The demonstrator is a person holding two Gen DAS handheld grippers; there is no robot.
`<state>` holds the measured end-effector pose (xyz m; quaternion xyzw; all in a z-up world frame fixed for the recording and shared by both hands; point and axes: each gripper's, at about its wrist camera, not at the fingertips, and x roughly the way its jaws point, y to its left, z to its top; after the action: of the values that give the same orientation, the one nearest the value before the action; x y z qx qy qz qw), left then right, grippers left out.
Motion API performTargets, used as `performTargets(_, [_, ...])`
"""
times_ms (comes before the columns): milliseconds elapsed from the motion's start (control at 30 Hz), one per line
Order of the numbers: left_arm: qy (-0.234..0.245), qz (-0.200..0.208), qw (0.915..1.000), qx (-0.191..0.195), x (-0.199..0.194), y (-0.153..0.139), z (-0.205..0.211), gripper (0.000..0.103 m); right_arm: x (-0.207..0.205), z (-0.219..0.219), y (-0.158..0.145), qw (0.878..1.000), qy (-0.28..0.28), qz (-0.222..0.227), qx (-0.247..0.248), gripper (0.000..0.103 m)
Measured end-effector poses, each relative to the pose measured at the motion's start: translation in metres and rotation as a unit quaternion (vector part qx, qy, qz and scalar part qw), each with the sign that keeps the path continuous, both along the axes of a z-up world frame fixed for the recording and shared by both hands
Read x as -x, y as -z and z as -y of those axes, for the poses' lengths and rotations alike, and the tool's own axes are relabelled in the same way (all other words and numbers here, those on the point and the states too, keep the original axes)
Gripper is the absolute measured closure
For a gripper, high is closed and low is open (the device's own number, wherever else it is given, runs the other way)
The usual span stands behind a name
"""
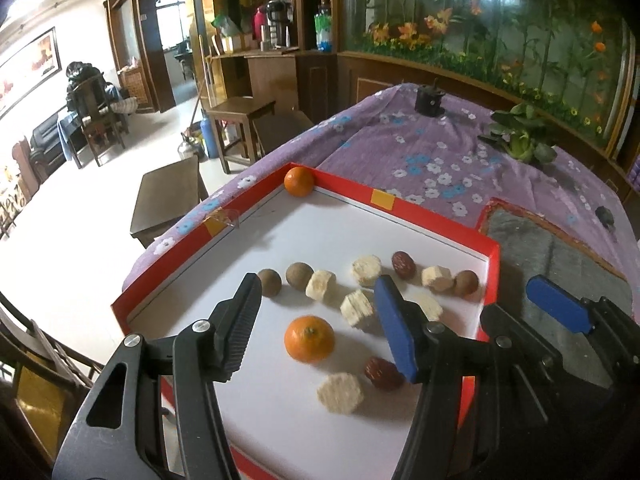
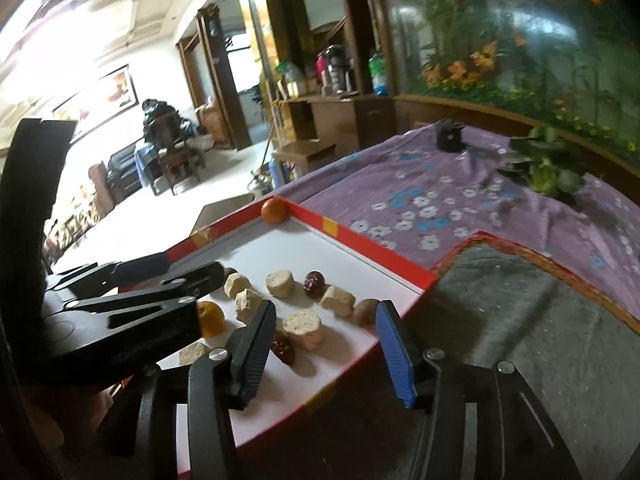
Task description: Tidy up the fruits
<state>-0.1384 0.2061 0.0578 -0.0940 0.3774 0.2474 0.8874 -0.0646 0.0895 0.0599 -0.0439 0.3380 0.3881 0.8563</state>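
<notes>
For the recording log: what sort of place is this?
Probably a lived-in home's open living and dining area: a table under a purple floral cloth, a dark sofa below a framed wall painting, and a wooden sideboard holding flasks and bottles.

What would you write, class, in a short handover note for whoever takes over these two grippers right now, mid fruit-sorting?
Left gripper: open, empty, hovering over the near orange.
Right gripper: open, empty, at the red tray's right edge.
In the tray: a second orange in the far corner, red dates, brown round fruits and pale cut chunks scattered together.
Done: possibly one orange cornered.
Left: group everything else by kind.
</notes>
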Motion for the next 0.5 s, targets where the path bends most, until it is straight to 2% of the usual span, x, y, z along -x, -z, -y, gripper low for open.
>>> performTargets(267, [0.006, 0.019, 0.9998, -0.008, 0.02, -0.014, 0.023, 0.044, 0.021, 0.02, -0.002, 1.0, 0.009, 0.02, 0.011, 0.052])
performTargets(500, [0.01, 0.025, 0.9996, -0.01, 0.027, -0.02, 0.032, 0.044, 0.031, 0.032, -0.008, 1.0, 0.018, 0.025, -0.001, 0.051])
